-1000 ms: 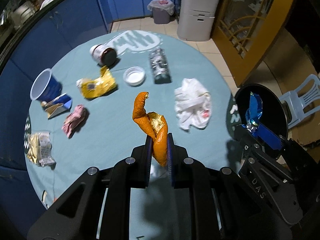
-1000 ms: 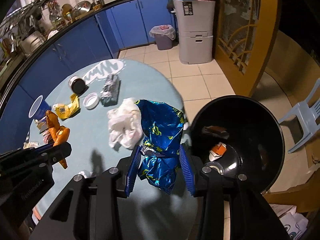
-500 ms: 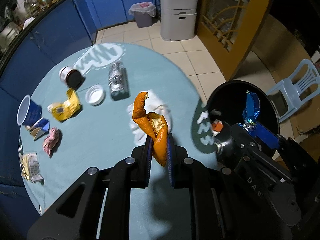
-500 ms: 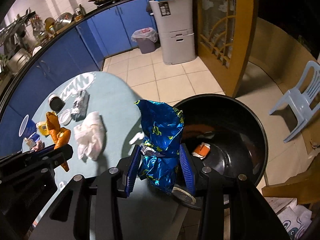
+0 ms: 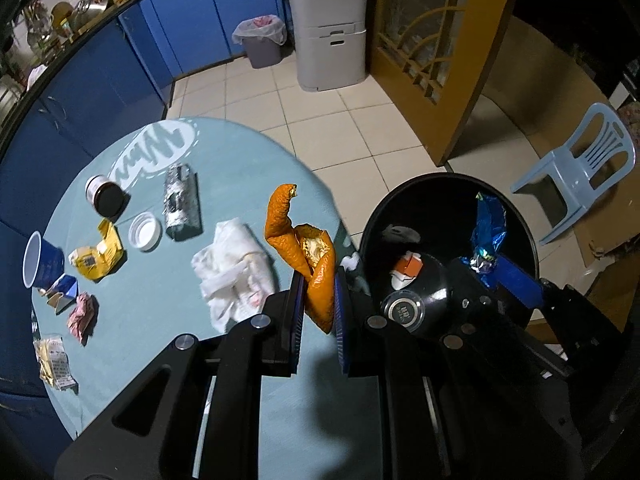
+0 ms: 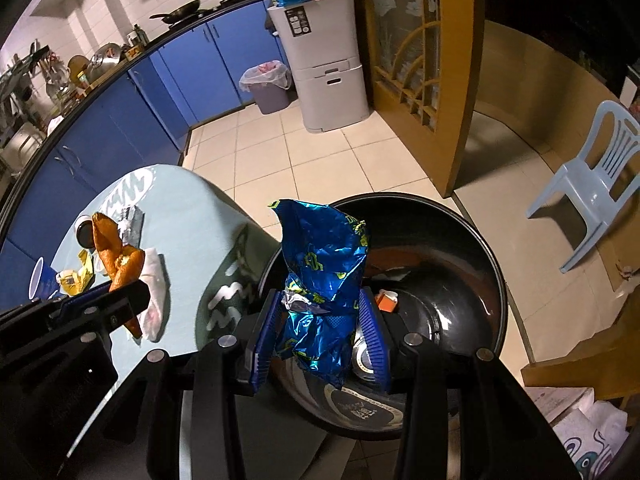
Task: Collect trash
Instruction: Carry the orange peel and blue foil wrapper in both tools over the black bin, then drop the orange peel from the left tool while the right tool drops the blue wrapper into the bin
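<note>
My left gripper is shut on an orange peel and holds it above the right edge of the round light-blue table. My right gripper is shut on a crumpled blue foil wrapper and holds it over the near rim of the black trash bin. The bin stands on the floor right of the table and holds an orange carton and a black lid. A white crumpled bag, a yellow wrapper and a blue cup lie on the table.
Also on the table: a silver wrapper, a white lid, a dark jar, pink paper and a receipt. A light-blue plastic chair stands right of the bin. Blue cabinets and a grey bin stand behind.
Both grippers have moved right, from over the table toward the black bin, each still holding its piece of trash. The foil wrapper now hangs over the bin's rim.
</note>
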Demonstrator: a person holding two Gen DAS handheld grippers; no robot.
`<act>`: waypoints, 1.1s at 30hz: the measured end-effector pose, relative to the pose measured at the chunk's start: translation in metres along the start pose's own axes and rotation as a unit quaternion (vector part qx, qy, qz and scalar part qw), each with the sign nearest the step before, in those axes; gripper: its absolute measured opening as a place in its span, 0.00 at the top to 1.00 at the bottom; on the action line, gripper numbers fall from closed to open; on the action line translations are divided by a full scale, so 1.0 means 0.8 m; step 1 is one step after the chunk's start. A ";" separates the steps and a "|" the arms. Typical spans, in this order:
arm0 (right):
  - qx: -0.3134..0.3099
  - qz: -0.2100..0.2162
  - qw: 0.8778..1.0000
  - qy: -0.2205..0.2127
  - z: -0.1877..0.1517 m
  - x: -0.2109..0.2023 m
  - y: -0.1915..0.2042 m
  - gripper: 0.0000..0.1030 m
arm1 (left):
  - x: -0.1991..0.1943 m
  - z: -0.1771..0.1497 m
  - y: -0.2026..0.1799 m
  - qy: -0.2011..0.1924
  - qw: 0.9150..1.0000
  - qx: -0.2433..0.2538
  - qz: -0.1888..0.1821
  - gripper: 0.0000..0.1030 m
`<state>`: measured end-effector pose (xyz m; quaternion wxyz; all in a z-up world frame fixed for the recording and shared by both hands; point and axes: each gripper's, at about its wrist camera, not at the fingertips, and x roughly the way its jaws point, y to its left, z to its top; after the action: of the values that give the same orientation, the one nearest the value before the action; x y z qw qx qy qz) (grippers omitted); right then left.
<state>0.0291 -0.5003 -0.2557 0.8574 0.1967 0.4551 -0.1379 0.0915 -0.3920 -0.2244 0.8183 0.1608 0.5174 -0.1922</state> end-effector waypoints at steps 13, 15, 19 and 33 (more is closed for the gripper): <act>0.016 -0.012 1.000 -0.008 0.009 -0.001 -0.026 0.62 | 0.007 0.013 -0.025 -0.007 1.000 0.014 -0.006 0.86; 0.019 -0.013 1.000 -0.009 0.009 -0.001 -0.027 0.62 | 0.007 0.015 -0.030 -0.009 1.000 0.017 -0.006 0.86; 0.021 -0.018 1.000 -0.012 0.011 -0.001 -0.032 0.62 | 0.008 0.019 -0.039 -0.010 1.000 0.020 -0.008 0.85; 0.041 -0.026 0.999 -0.013 0.012 0.000 -0.055 0.62 | 0.013 0.027 -0.055 -0.002 0.999 0.031 -0.018 0.83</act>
<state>0.0176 -0.5440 -0.2600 0.8504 0.2178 0.4433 -0.1814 0.0917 -0.4421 -0.2277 0.8101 0.1769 0.5126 -0.2231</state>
